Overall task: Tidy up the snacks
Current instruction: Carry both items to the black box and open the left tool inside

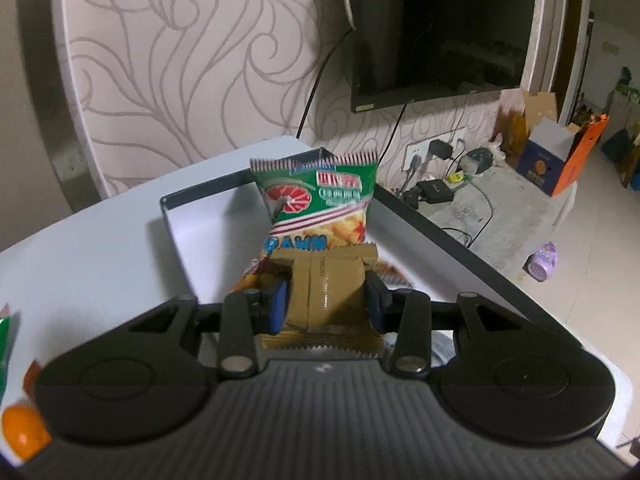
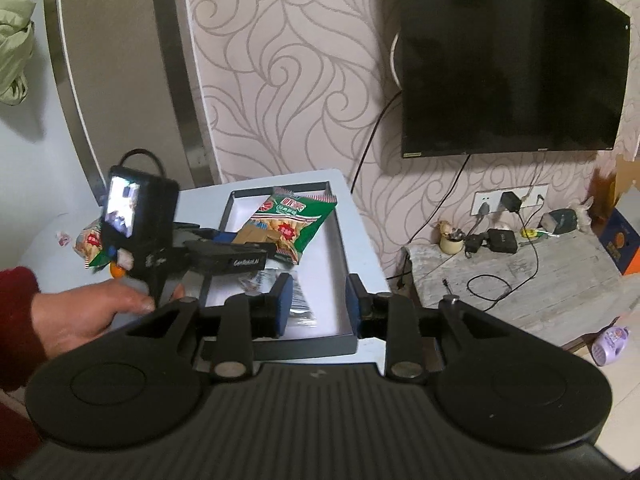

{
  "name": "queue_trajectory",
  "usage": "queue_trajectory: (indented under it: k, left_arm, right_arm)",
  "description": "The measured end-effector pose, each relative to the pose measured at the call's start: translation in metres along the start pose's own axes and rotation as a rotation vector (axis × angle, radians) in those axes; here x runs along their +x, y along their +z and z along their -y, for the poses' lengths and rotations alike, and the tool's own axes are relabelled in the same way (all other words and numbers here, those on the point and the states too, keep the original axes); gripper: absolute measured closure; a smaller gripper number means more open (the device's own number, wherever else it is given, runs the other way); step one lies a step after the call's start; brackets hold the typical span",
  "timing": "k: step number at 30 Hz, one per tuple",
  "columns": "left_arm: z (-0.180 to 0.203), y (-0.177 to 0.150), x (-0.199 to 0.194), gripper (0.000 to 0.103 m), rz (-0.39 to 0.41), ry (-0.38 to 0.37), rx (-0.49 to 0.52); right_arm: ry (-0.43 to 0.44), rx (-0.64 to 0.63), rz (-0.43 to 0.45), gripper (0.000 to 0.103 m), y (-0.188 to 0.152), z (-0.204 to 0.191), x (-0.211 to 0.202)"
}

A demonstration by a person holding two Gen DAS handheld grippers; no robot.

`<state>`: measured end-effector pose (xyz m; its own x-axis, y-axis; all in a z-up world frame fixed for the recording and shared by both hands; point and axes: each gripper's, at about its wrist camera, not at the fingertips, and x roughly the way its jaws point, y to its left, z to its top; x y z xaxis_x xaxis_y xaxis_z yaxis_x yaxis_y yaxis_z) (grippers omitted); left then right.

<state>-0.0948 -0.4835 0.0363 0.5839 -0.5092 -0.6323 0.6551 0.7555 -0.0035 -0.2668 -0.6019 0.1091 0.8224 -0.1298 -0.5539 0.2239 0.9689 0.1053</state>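
1. Snacks still loose on the table (image 2: 52,216) are sitting farthest left: a red-and-green packet (image 2: 90,248) and an orange round sweet (image 1: 22,430), well apart from the tray.
2. My left gripper (image 1: 327,306) is pinching a brown packet (image 1: 324,300) between its blue pads, which are pressing its two long sides; its long axis is running straight ahead along my fingers.
3. I am holding that packet over the dark-rimmed tray (image 2: 344,248), its front end just beside the green prawn-cracker bag (image 1: 320,200) lying in the tray beyond it. I judge the free white floor to the left of the bag is the better drop spot.
4. A clear-wrapped item (image 2: 298,304) is lying in the tray's near end, below my right side.
5. My right gripper (image 2: 318,304) is hanging over the tray's near rim, jaws partly apart, gripping nothing.
6. My left hand is nearer the drop; the green bag is the one obstacle.
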Motion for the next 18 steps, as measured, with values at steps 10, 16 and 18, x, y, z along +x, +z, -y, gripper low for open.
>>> queue_trajectory:
  k: [10,16,18]
  left_arm:
    - [0.001,0.006,0.001,0.028,0.029,0.027,0.033]
    - [0.004,-0.006,-0.033,0.022,0.121,-0.009,0.082]
    - [0.004,-0.007,-0.045,0.022,0.155,-0.012,0.105]
  right_arm:
    - [-0.013,0.003,0.003,0.070,-0.002,0.006,-0.008]
    - [0.011,-0.005,-0.008,0.068,0.002,-0.009,0.002]
    - [0.023,-0.016,-0.011,0.067,0.004,-0.018,0.005]
